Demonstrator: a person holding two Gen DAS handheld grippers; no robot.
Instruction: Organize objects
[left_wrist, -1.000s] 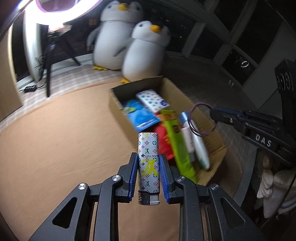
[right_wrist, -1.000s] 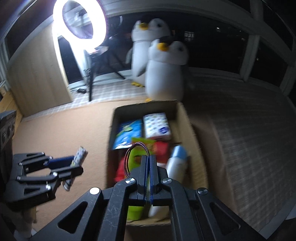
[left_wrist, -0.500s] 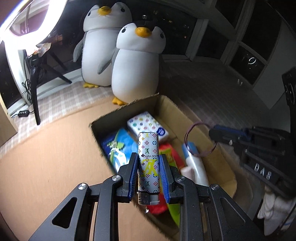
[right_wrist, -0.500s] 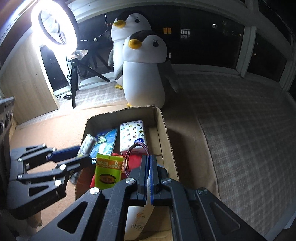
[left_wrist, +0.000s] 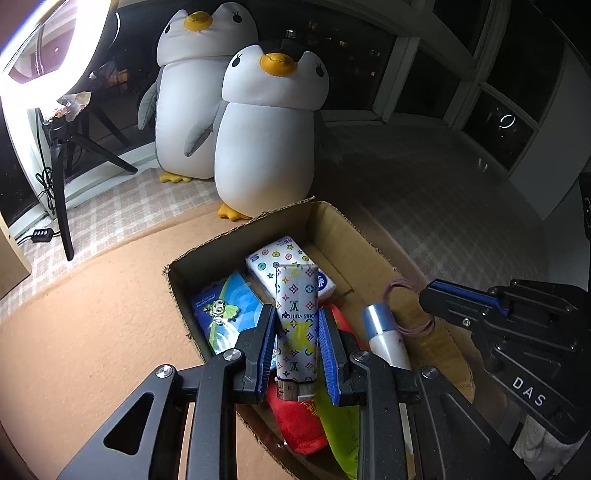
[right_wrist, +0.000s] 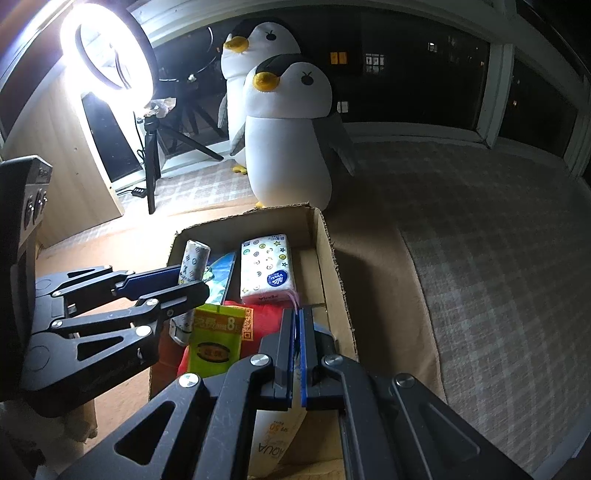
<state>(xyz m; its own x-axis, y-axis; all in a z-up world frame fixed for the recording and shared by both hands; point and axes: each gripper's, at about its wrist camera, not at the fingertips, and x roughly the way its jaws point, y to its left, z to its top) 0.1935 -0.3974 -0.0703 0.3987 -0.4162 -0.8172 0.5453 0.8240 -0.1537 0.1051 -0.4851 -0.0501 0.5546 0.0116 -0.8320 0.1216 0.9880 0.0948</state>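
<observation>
Left claw (left_wrist: 297, 341) clamped on a patterned lighter (left_wrist: 296, 325), upright above the open cardboard box (left_wrist: 334, 225). Right claw (right_wrist: 297, 345) pinched shut on a thin purple hair tie (left_wrist: 400, 286), over the box too.

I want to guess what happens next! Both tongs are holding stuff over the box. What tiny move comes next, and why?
Probably the left tongs dip a little and let go. They are shut on the lighter, which hangs over the open box, above the packets already inside. The right tongs, shut on a thin purple band, look set to follow.
</observation>
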